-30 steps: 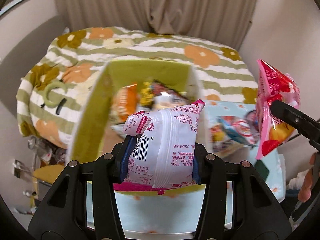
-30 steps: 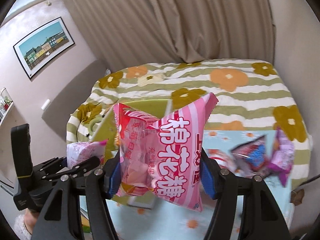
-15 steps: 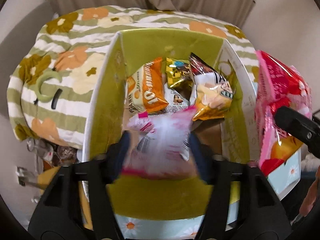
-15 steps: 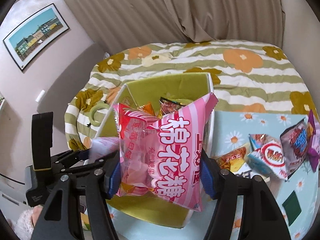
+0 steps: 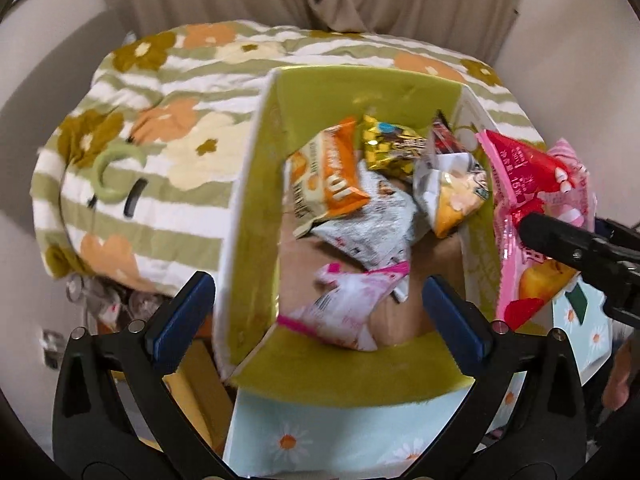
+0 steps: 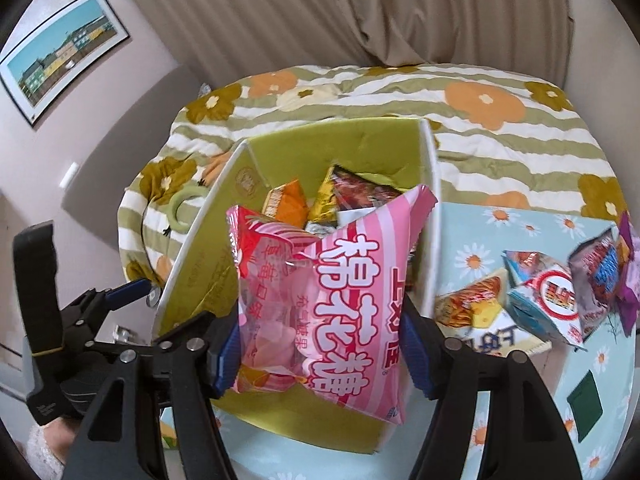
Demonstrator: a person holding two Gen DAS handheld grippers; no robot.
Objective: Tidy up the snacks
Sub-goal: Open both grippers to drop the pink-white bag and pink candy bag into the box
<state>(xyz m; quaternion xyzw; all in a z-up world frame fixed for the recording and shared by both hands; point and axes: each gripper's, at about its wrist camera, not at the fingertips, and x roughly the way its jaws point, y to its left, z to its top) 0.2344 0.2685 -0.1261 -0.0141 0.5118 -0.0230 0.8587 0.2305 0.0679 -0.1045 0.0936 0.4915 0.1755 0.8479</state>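
- The green-lined open cardboard box [image 5: 256, 216] is holding an orange packet [image 5: 328, 172], a gold one [image 5: 390, 148], a silver one [image 5: 372, 220], and a pale pink-and-white snack packet [image 5: 348, 308] lying near its front.
- The left gripper [image 5: 318, 316] is standing wide apart above it, having just been opening, nothing between its pads.
- The right gripper [image 6: 320, 340] is clamping a pink striped marshmallow bag [image 6: 340, 300] over the box's right side.
- More packets [image 6: 532, 304] are lying right, on the daisy-print tablecloth [image 6: 472, 256].

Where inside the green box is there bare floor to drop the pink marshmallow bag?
Bare cardboard floor shows between the white-pink packet and the right wall, and left of that packet by the left wall. The far half is crowded with the orange packet and others.
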